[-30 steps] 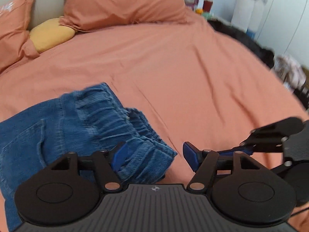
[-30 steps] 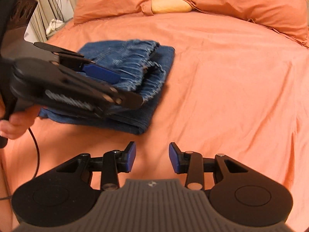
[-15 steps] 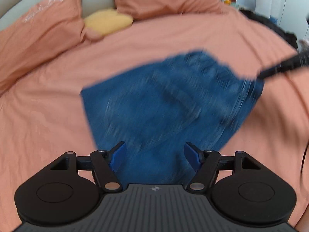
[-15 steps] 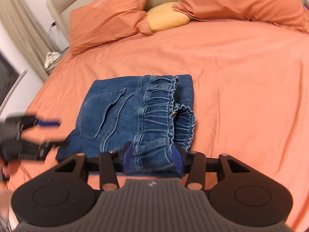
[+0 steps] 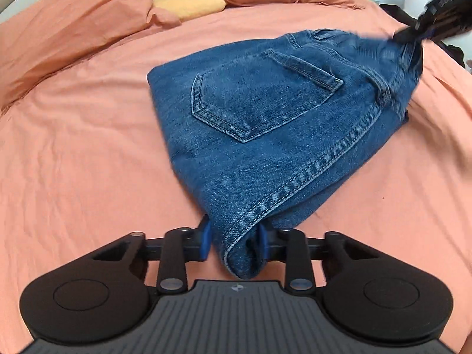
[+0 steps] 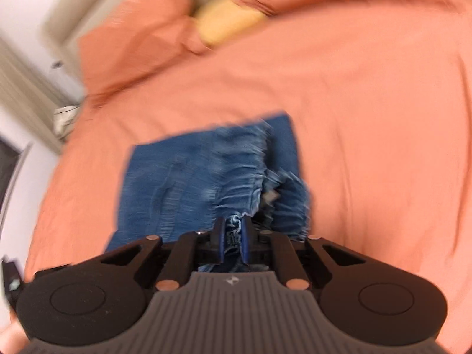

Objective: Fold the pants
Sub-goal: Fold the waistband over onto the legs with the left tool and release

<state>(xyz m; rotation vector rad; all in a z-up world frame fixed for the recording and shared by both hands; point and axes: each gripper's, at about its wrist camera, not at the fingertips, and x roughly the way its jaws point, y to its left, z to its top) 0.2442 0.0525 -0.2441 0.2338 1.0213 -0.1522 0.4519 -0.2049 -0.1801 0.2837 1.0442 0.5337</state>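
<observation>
The left gripper (image 5: 234, 243) pinches a corner of the folded blue denim pants (image 5: 265, 124). The right gripper (image 6: 233, 240), jaws narrow, clamps their gathered waistband over the orange bedsheet (image 5: 73, 162).

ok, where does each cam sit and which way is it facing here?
Left wrist: on the left gripper, looking along its fingers up the bed to the pillows; jaws shut on the jeans; right gripper at far corner.
Right wrist: on the right gripper, also facing the headboard; jaws shut on the jeans' waistband; blurred.
Shared: jeans, yellow cushion, sheet.
</observation>
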